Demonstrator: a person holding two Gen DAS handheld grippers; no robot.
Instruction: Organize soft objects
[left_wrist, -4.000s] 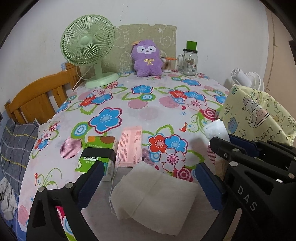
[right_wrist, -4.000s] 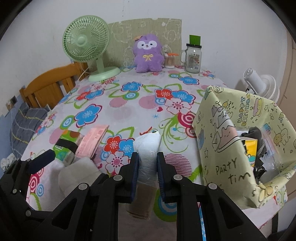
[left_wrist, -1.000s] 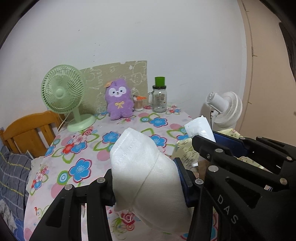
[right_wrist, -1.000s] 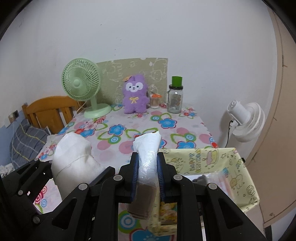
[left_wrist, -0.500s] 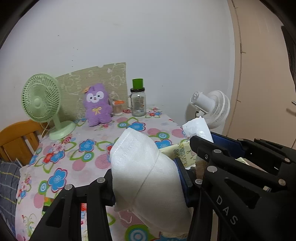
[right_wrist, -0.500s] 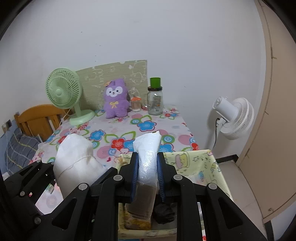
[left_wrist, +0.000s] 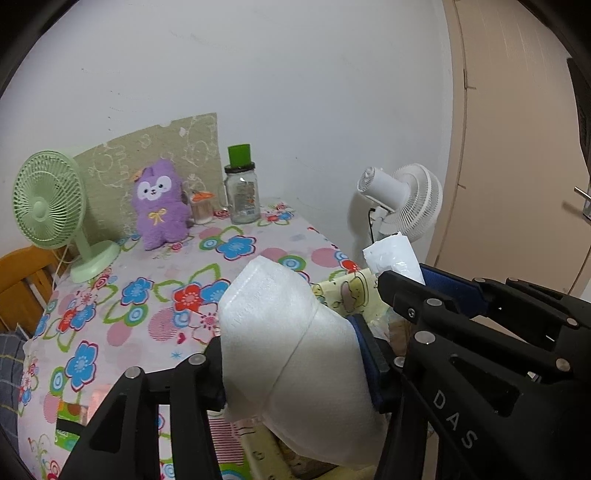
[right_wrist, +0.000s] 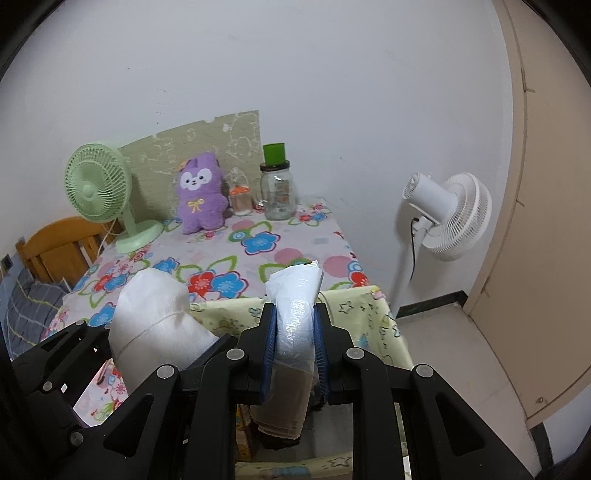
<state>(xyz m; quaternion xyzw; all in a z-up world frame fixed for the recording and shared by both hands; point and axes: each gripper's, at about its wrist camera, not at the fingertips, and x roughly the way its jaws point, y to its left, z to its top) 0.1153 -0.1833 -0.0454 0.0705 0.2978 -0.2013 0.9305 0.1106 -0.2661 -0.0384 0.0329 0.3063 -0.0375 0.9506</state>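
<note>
My left gripper (left_wrist: 291, 365) is shut on a folded white cloth (left_wrist: 284, 332), held up over the table's right side; the cloth also shows in the right wrist view (right_wrist: 151, 314). My right gripper (right_wrist: 293, 347) is shut on a clear plastic packet (right_wrist: 293, 306) with a brown pad hanging below it, held above the open yellow cartoon-print bag (right_wrist: 362, 317). The packet's tip shows in the left wrist view (left_wrist: 391, 254), beside the bag's rim (left_wrist: 347, 291). A purple plush toy (right_wrist: 199, 192) sits at the table's far edge.
The flowered table (right_wrist: 236, 251) holds a green desk fan (right_wrist: 99, 188), a glass jar with a green lid (right_wrist: 277, 188) and a small orange-lidded jar (right_wrist: 240, 201). A green tissue pack (left_wrist: 70, 424) lies near the front left. A white standing fan (right_wrist: 447, 218) is right; a wooden chair (right_wrist: 59, 247) left.
Both grippers have moved right and forward with their loads; the yellow bag is now directly under the right gripper. Four seconds ago the left gripper was open over the cloth on the table.
</note>
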